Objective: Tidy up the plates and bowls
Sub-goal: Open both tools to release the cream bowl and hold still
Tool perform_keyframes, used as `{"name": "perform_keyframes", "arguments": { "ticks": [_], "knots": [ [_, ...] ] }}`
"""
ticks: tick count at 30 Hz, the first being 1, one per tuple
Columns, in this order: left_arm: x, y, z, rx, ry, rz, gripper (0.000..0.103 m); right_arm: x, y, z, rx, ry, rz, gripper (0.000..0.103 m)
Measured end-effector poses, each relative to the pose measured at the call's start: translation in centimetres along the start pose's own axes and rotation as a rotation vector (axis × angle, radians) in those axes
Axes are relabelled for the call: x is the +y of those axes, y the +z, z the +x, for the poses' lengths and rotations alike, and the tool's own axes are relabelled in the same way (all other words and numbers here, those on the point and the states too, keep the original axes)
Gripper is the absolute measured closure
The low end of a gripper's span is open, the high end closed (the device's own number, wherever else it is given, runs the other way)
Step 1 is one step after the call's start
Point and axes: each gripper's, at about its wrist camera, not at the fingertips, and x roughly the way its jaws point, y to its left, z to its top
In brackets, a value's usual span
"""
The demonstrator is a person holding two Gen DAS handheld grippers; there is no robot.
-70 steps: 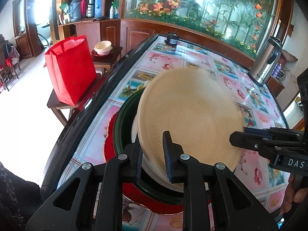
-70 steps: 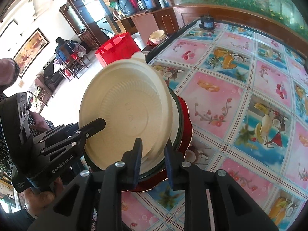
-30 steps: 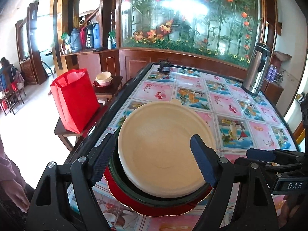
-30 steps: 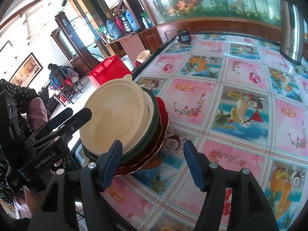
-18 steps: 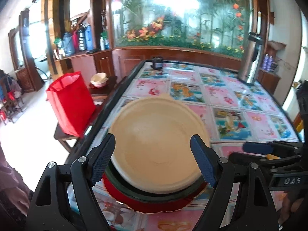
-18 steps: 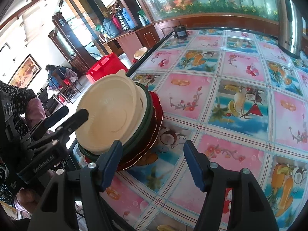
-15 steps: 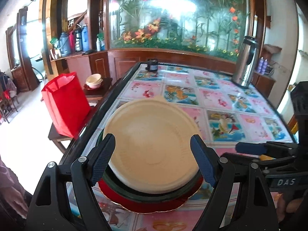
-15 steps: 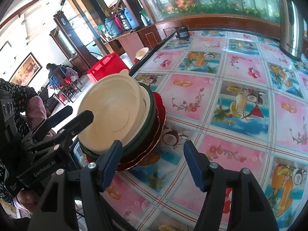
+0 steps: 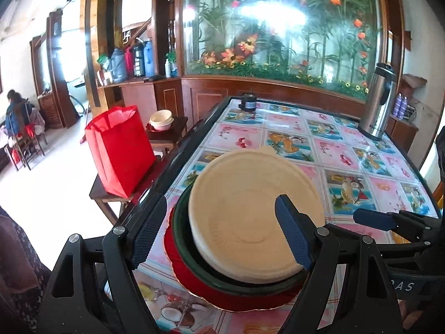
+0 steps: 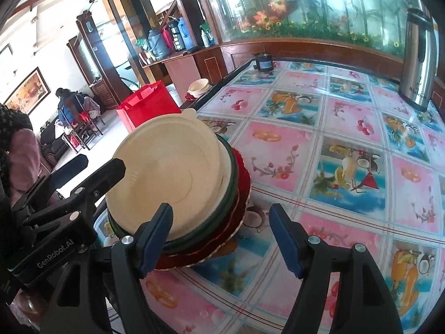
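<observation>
1. The left gripper (image 9: 219, 228) has its jaws spread wide with nothing between the pads; the cream plate (image 9: 256, 220) sits ahead of the jaws, untouched.
2. The cream plate tops a stack: a dark green plate (image 9: 183, 239) under it, a red plate (image 9: 192, 281) lowest, all on the tabletop (image 9: 347, 167) near its edge.
3. The right gripper (image 10: 219, 235) also stands open; its jaws have just been opening and hold nothing.
4. The stack lies ahead and to the left of the right jaws, apparently just clear of the left pad, though the fisheye view makes that hard to judge.
5. Far beyond both jaws stands a steel flask (image 9: 378, 103).
</observation>
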Motion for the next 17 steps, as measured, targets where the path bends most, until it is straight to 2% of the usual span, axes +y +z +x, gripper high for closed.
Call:
{"name": "perform_keyframes", "arguments": {
  "ticks": [4, 17],
  "knots": [
    [0.8, -0.2, 0.1, 0.006, -0.012, -0.022, 0.022, 0.9, 0.0, 0.5, 0.003, -0.028, -0.033, 0.03],
    [0.2, -0.3, 0.0, -0.004, -0.021, -0.013, 0.022, 1.6, -0.4, 0.6, 0.025, -0.003, -0.053, 0.03]
  ]
}}
